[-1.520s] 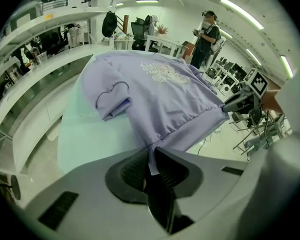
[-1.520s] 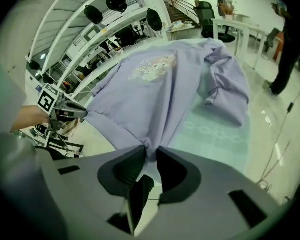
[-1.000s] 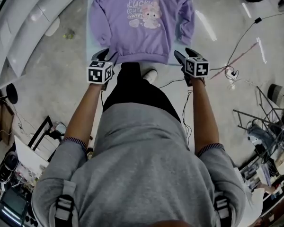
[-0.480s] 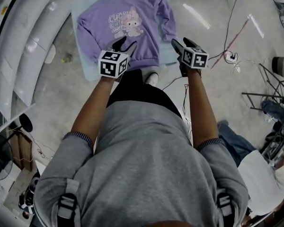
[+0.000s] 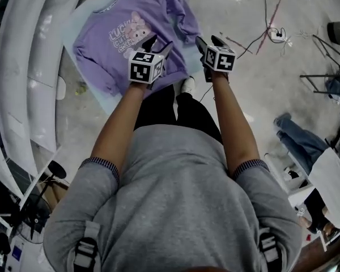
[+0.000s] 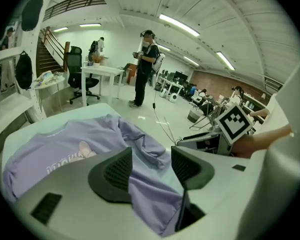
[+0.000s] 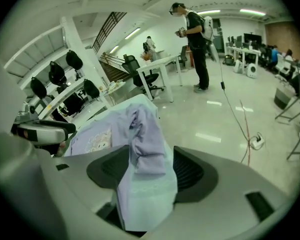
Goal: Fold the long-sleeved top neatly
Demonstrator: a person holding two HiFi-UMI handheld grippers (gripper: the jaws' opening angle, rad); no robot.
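Left hand-held gripper (image 6: 151, 166): 2 jaws spread, just been opening. Purple cloth shows in the gap but lies below, and the pads are off it. Right hand-held gripper (image 7: 150, 173): jaws spread, pinching nothing, 1 sleeve in line beyond them. Under and ahead of both, the lilac long-sleeved cotton top with cartoon print (image 5: 116, 41) lies flat, front up, on the pale green desk (image 6: 25, 129). Both probably poised over the hem end for the 1st fold.

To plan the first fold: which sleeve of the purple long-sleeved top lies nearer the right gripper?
The rumpled sleeve on the floor-cable side, seen between the right gripper's open jaws; the other sleeve lies beside the white panels.
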